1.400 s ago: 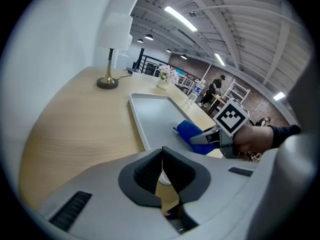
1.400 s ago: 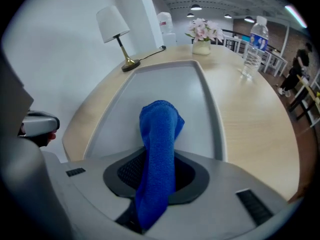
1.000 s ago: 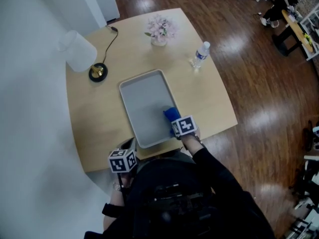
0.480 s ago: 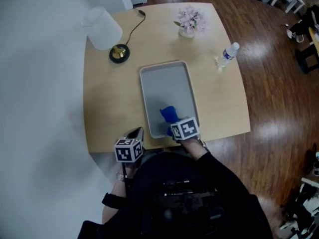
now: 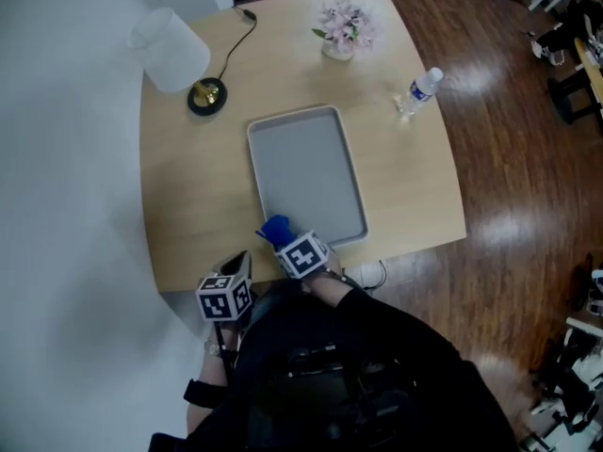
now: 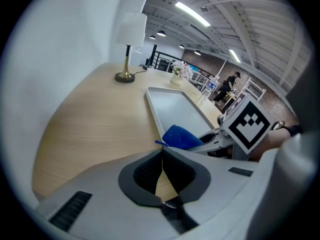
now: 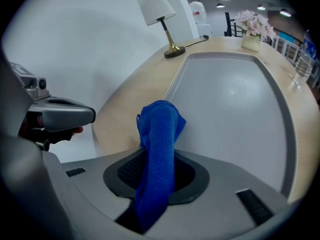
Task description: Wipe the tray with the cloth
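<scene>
Right gripper (image 5: 285, 240) is at the near left corner of the tray (image 5: 306, 172), by the table's near edge. Its jaws pinch the blue cloth (image 7: 159, 149). The cloth runs as a folded strip between the pads and sticks out forward past the tips.

In the head view the cloth (image 5: 275, 229) bunches at the tray's near left corner, over the rim. Whether it presses on the tray surface there cannot be told. The right gripper view has the free end of the cloth standing against the left rim of the tray (image 7: 235, 99), with the grey tray floor stretching away to the right of it.

Left gripper (image 6: 161, 171) has its jaws pressed together at the tips, with nothing between them. It hangs over the near edge of the table (image 5: 188, 186), just left of the right gripper and apart from the tray.

The tray lies lengthwise in the middle of the table. Beyond it are a lamp (image 5: 174, 50) at the far left, a small pot of flowers (image 5: 344, 28) at the far side and a water bottle (image 5: 421, 88) to the right, all well apart from the cloth.
</scene>
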